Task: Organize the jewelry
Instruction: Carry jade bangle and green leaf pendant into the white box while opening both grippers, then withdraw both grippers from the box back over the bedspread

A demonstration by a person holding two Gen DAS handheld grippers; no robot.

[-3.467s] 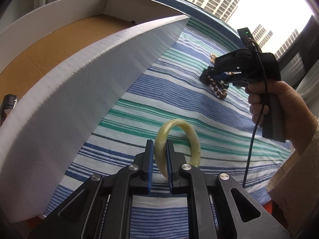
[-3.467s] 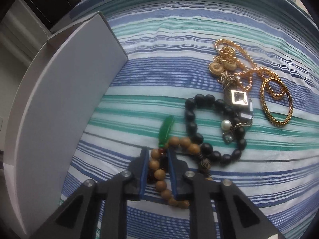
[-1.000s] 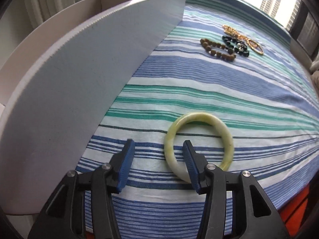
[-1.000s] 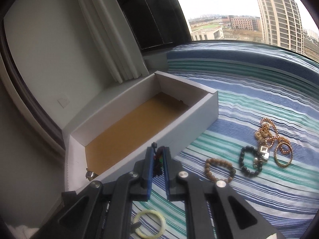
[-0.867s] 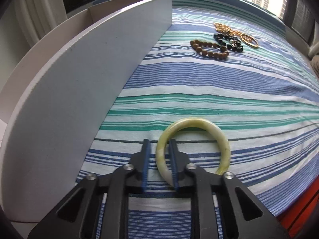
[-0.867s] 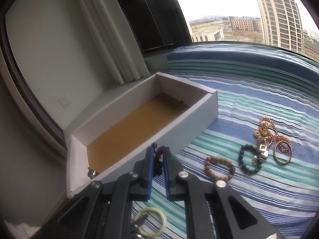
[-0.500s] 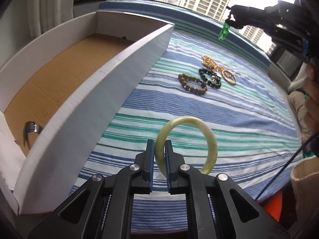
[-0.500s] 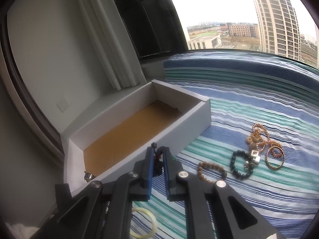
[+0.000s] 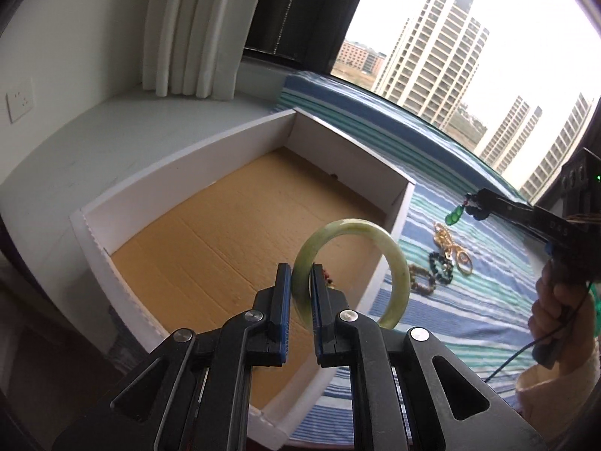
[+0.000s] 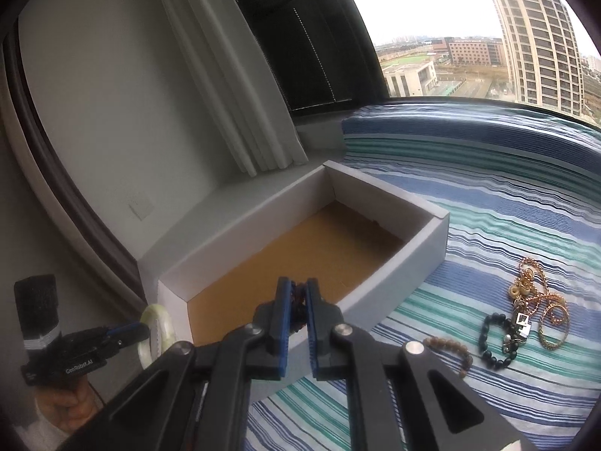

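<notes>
The jade bangle [image 9: 351, 272] stands upright between the fingers of the left gripper [image 9: 300, 293], which are closed on its near rim, and it hangs above the near right part of the open box [image 9: 240, 225]. The right gripper [image 10: 298, 310] has its fingers closed on a small dark beaded piece with a green pendant [image 9: 453, 216], held in the air over the striped bed cover [image 10: 507, 225]. The other pieces are on this cover, to the right of the box: the wooden bead bracelet [image 10: 450, 349], the black bead bracelet [image 10: 496, 338] and the gold chains [image 10: 541, 308].

I think the bangle is the main risk. Only a narrow part of a smooth, hard ring is pinched, so it can turn or slip, and if it falls against the box wall it could chip. The hanging pendant may also swing and catch on the wall.

On the body of the left gripper the word "GeoRobot.AI" [image 10: 80, 363] can be read, though it is small.
</notes>
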